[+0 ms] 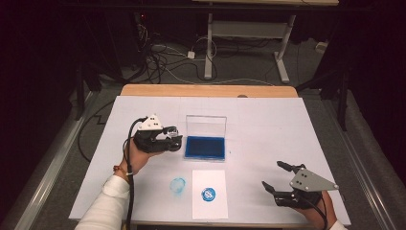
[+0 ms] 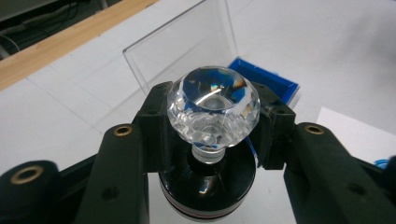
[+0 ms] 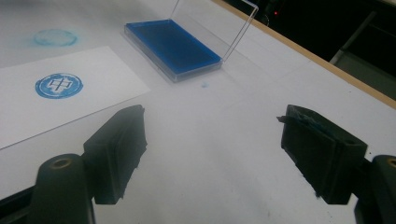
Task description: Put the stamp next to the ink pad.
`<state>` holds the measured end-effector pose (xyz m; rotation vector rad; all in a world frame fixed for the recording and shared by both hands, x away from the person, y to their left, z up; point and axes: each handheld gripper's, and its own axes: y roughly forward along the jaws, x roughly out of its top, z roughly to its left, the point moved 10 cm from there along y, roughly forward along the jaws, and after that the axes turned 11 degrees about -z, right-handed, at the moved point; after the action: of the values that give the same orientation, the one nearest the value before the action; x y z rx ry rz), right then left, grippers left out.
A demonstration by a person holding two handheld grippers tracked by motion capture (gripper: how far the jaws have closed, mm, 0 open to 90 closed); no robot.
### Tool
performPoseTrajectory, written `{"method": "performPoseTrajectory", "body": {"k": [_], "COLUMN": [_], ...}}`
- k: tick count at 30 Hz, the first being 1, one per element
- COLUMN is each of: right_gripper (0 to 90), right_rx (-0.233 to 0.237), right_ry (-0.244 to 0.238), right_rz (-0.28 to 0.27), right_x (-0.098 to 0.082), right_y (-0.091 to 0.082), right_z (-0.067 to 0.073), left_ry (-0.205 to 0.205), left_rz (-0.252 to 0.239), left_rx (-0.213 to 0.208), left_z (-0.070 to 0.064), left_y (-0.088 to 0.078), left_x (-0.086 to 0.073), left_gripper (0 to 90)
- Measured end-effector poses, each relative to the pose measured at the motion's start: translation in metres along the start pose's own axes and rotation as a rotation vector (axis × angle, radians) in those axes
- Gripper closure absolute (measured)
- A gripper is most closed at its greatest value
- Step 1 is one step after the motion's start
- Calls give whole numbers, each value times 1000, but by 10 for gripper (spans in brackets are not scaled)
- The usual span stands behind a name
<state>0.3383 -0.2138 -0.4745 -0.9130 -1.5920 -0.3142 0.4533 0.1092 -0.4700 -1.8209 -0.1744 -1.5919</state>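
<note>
A stamp (image 2: 212, 105) with a faceted clear knob and a round black base sits between the jaws of my left gripper (image 2: 212, 122), which is shut on the knob. In the high view the left gripper (image 1: 174, 139) hovers just left of an open blue ink pad (image 1: 205, 147), whose clear lid (image 1: 206, 125) stands upright behind it. A white card (image 1: 209, 194) with a round blue print (image 1: 208, 194) lies near the front edge. My right gripper (image 1: 275, 175) rests at the front right, open with nothing between its jaws. In its own view the right gripper (image 3: 212, 149) faces the ink pad (image 3: 172, 45) and the card (image 3: 60, 93).
A faint blue ring smudge (image 1: 178, 186) marks the white table cover (image 1: 268, 120) left of the card. The table's wooden far edge (image 1: 206, 90) runs behind the ink pad. Beyond it are floor cables (image 1: 163, 57) and a desk frame (image 1: 249, 33).
</note>
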Motion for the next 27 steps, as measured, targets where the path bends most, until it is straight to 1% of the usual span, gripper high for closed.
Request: {"method": "performPoseTrajectory", "body": {"k": [2,3,6,8,10,12,14,16,18,20,23,27], "right_gripper": [222,222,223,223,223,223,223,223,222,222,223,223], "right_rx": [-1,-1,0,-1,0,1,3,3,2,2,1,1], "right_ry": [0,1,-2,-6,-7,-8,-10,-12,-14,-16,-20,-22], "right_rz": [-2,-1,5,10,15,18,19,20,24,26,27,29], "right_x": [0,0,-1,-2,-3,-4,-4,-4,-4,-5,-5,-5], "right_y": [0,0,0,1,1,1,1,1,1,1,1,0], "right_z": [0,0,-1,-1,0,0,1,1,1,1,1,1], "left_ry": [-23,-27,-29,-18,-33,-27,-34,-45,-40,-49,-53,-43], "left_rz": [-6,-3,20,32,28,34,35,31,42,47,55,61], "left_rx": [-3,-7,1,13,9,29,39,36,45,40,39,39], "left_z": [3,5,8,11,13,16,17,18,18,18,17,17], "left_y": [4,6,11,15,18,21,23,25,27,28,30,31], "left_x": [-2,-3,-9,-12,-14,-17,-20,-23,-27,-32,-36,-39], "left_gripper": [535,535,535,535,535,535,534,534,534,534,534,533]}}
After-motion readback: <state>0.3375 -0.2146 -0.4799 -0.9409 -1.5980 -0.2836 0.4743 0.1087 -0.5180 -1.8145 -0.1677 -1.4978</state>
